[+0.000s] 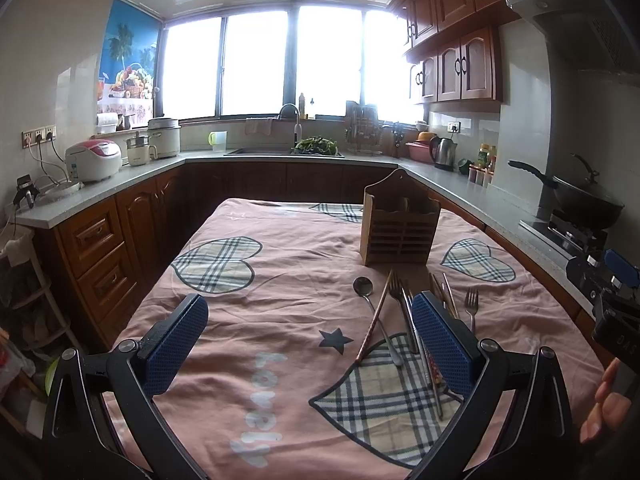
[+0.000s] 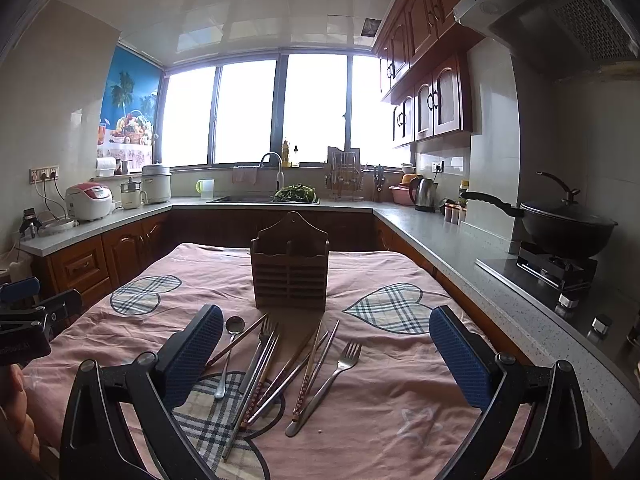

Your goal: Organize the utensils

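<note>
A wooden slatted utensil holder (image 1: pixel 400 226) (image 2: pixel 291 266) stands upright on the pink tablecloth (image 1: pixel 280 280) (image 2: pixel 380 400). In front of it lies a loose pile of utensils: a spoon (image 1: pixel 363 286) (image 2: pixel 234 325), two forks (image 1: pixel 471 304) (image 2: pixel 347 354), and several chopsticks (image 1: pixel 376 316) (image 2: pixel 308 372). My left gripper (image 1: pixel 310 344) is open and empty, above the cloth to the left of the pile. My right gripper (image 2: pixel 326 360) is open and empty, hovering just before the pile, which shows between its fingers.
Kitchen counters (image 2: pixel 460 248) run around the table on three sides. A wok (image 2: pixel 568 224) sits on the stove at right. A sink (image 1: pixel 280 151), kettle (image 1: pixel 443 153) and rice cooker (image 1: pixel 94 160) stand on the counters.
</note>
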`<state>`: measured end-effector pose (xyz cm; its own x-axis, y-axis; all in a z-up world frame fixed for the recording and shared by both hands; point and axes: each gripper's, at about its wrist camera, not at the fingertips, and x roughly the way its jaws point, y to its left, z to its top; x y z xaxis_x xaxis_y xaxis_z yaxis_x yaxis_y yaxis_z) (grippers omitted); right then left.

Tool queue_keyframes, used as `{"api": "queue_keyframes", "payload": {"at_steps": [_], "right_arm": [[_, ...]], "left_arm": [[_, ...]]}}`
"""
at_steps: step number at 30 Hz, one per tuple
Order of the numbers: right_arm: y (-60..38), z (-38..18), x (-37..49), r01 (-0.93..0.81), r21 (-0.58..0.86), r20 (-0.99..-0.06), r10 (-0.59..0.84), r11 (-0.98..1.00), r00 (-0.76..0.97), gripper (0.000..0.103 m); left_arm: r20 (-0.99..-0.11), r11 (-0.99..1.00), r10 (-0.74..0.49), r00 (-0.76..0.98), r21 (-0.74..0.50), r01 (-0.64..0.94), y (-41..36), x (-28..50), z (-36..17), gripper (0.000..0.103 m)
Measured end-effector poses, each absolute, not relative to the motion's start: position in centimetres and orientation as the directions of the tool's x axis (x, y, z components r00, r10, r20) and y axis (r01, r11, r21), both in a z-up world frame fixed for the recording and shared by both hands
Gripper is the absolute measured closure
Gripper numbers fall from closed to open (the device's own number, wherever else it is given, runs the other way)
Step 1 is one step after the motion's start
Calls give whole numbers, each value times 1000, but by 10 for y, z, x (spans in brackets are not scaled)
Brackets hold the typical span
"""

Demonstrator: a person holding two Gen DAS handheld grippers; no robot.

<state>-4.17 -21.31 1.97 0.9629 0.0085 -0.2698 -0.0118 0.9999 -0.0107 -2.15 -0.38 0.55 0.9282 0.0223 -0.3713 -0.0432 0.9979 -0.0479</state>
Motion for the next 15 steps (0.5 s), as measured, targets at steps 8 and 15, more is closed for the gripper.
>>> {"api": "queue_keyframes", "payload": {"at_steps": [8, 15], "right_arm": [[-215, 17, -41, -22, -1, -266, 21, 1000, 964, 0], [-215, 16, -42, -25, 3, -260, 25, 1000, 965, 0]], "left_arm": [[-370, 998, 30, 929, -35, -46, -7, -21, 5, 0], [-369, 999, 32, 929, -25, -44, -9, -21, 6, 0]]}}
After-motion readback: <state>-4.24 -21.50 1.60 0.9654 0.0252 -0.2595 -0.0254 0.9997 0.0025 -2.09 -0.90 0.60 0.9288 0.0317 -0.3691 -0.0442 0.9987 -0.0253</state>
